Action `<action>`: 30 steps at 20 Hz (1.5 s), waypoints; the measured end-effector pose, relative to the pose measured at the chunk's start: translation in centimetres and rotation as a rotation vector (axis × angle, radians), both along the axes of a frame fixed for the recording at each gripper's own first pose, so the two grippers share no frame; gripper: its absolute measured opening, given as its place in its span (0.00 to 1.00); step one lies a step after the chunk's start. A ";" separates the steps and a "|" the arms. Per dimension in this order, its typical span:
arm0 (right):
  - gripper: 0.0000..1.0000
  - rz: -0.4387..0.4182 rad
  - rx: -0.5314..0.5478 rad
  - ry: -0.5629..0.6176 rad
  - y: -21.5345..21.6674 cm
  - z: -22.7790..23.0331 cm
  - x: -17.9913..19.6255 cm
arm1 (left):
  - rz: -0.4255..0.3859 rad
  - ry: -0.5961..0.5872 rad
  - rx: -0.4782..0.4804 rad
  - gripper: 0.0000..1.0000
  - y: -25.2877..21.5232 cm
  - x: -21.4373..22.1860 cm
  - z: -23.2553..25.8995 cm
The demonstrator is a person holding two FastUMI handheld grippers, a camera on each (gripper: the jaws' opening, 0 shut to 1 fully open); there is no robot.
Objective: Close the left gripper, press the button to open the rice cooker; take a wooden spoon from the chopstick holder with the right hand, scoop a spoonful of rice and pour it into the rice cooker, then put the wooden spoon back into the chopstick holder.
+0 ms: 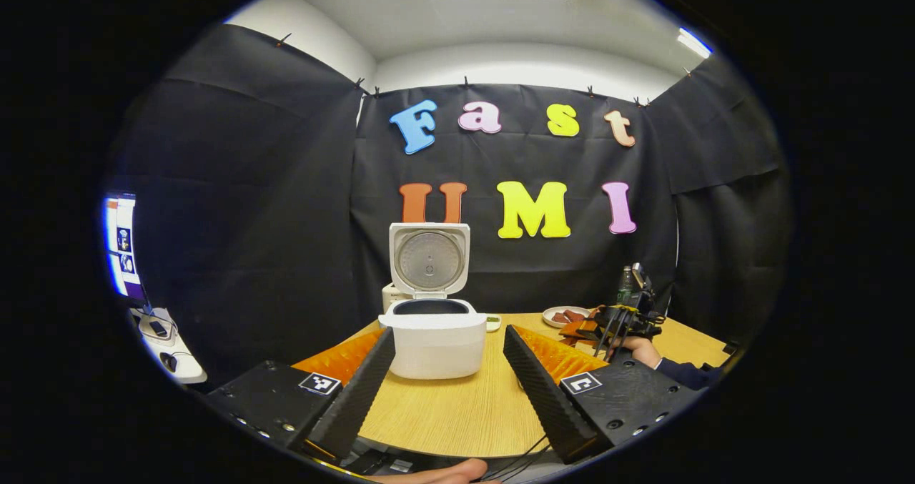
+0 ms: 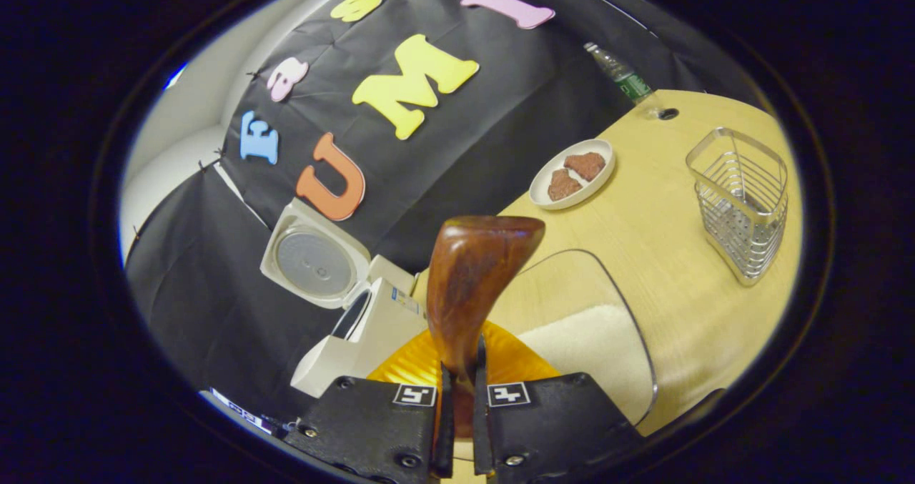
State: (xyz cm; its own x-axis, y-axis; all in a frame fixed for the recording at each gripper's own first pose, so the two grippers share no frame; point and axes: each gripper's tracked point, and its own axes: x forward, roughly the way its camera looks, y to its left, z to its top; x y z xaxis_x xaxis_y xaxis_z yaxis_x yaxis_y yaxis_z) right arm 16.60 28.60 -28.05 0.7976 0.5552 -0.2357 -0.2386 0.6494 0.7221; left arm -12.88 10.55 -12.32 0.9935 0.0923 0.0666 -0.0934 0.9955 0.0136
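Right claw [image 2: 457, 391]: both fingers are clamped on the wooden spoon [image 2: 472, 284], its bowl raised ahead of me. Rice [image 2: 586, 348] lies in the glass bowl [image 2: 629, 312] just beyond; the chopstick holder [image 2: 740, 205] stands farther right. Left claw [image 1: 447, 341]: fingers apart, open rice cooker [image 1: 434, 334] straight ahead.
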 end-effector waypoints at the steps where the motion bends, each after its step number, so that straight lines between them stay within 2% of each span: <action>1: 0.16 -0.015 0.027 0.002 -0.7 0.4 0.3 | 0.002 0.004 0.003 0.96 0.0 0.8 0.0; 4: 0.12 -0.040 0.106 0.000 -2.6 2.1 0.9 | 0.000 0.021 0.014 0.96 -0.7 2.8 0.2; 5: 0.16 -0.046 0.133 0.004 -3.0 2.6 1.1 | 0.000 0.027 0.016 0.96 -0.8 3.5 0.0; 6: 0.15 -0.050 0.170 0.014 -3.4 3.2 1.3 | -0.002 0.035 0.021 0.96 -1.0 4.2 0.0; 9: 0.15 -0.048 0.323 0.048 -4.4 5.6 1.1 | -0.005 0.045 0.042 0.96 -1.6 5.1 0.2; 10: 0.12 -0.050 0.371 0.052 -4.8 6.6 1.0 | -0.006 0.045 0.048 0.96 -1.6 5.3 0.3; 13: 0.15 -0.073 0.448 0.010 -6.2 9.8 0.7 | -0.011 0.059 0.050 0.96 -1.5 6.0 0.3; 15: 0.15 -0.064 0.550 0.020 -6.6 12.5 -0.1 | 0.004 0.071 0.049 0.96 -0.9 6.5 0.1; 17: 0.15 -0.100 0.686 0.075 -8.1 14.2 -0.3 | 0.011 0.077 0.047 0.96 -0.5 6.6 0.0; 19: 0.16 -0.102 0.739 0.146 -8.1 14.3 -1.2 | 0.013 0.080 0.046 0.96 -0.3 6.7 -0.1; 22: 0.15 -0.075 0.758 0.155 -7.2 15.9 -1.0 | 0.016 0.082 0.044 0.96 0.3 6.6 -0.5; 26: 0.16 -0.059 0.698 0.158 -4.4 16.8 -0.6 | 0.002 0.087 0.030 0.96 1.4 5.8 -0.9; 30: 0.16 -0.012 0.626 0.164 0.2 17.6 0.7 | -0.002 0.084 0.014 0.96 2.7 5.1 -1.1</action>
